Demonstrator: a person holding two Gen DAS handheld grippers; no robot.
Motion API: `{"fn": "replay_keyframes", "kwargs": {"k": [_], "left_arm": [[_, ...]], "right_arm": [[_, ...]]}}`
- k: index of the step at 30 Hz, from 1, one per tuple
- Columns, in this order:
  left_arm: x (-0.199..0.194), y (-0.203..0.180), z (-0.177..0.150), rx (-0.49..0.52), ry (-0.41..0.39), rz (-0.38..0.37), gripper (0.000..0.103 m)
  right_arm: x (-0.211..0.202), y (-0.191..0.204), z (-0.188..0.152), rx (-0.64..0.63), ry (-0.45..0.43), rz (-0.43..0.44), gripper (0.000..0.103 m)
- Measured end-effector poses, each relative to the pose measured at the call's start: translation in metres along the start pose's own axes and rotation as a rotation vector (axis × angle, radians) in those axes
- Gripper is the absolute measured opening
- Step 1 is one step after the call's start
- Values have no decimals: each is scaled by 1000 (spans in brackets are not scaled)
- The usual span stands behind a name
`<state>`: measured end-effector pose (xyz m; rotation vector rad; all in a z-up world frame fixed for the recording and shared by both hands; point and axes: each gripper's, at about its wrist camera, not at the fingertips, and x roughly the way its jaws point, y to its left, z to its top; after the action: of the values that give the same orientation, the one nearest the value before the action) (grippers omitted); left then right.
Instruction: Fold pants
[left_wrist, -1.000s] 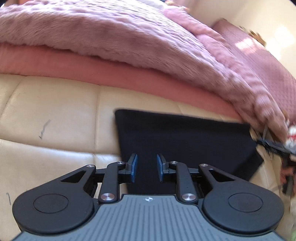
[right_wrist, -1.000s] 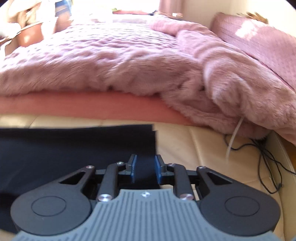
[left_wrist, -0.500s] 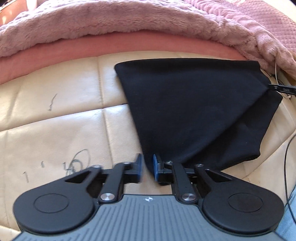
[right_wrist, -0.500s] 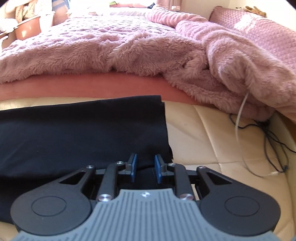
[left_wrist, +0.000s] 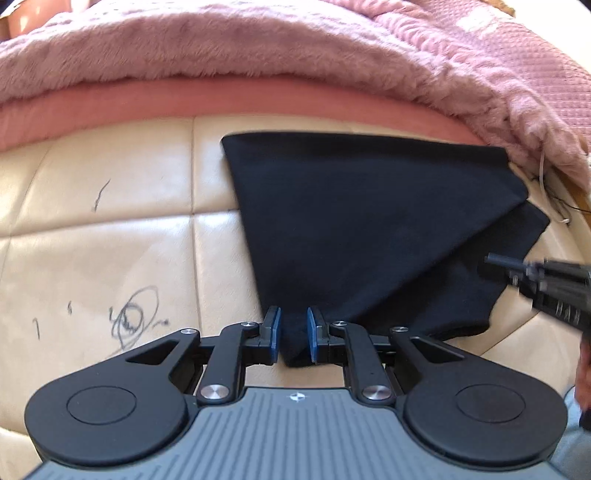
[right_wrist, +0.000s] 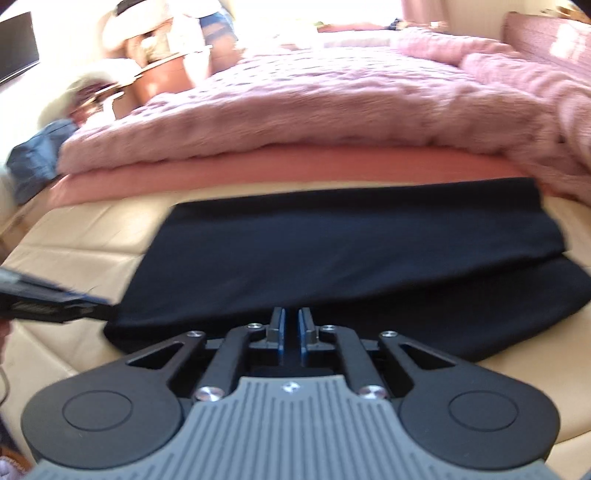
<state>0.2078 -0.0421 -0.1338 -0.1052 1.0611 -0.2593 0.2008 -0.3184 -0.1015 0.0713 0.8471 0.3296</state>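
Right gripper (right_wrist: 291, 325) swung leftward, pinched onto one black pants (right_wrist: 332, 251) (folded); left gripper (left_wrist: 293, 332) grips corner.

It was a home bedroom: a bed (right_wrist: 295, 173) under a fluffy pink blanket (right_wrist: 332, 99), clothes (right_wrist: 207, 33) heaped beyond, a cream padded bench (left_wrist: 110, 229).

No readable text or labels
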Motion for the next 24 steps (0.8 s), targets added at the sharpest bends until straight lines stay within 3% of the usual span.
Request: {"fn": "replay_keyframes", "kwargs": {"k": [10,14,15,17,19,24], "left_arm": [[1,11,-5,-34,14,-15,21],[-6,14,-2,-62,-17,-18,22],[-10,17,0,-85,-43,-23,24],[-13,27,4,-146,-69,-41,43],[-11,41,10,-234,-87,-72,50],[8,79,20,-449,-88,-221,55]], "right_arm": [[9,29,-42,-77,86,-36,0],[5,24,-43,-39,99,-33,0],[2,22,-42,-19,95,-22,0],[-7,13,-36,22,62,4,0],[-14,7,-29,36,40,-16,2],[-20,-22,-16,88,8,-113,4]]}}
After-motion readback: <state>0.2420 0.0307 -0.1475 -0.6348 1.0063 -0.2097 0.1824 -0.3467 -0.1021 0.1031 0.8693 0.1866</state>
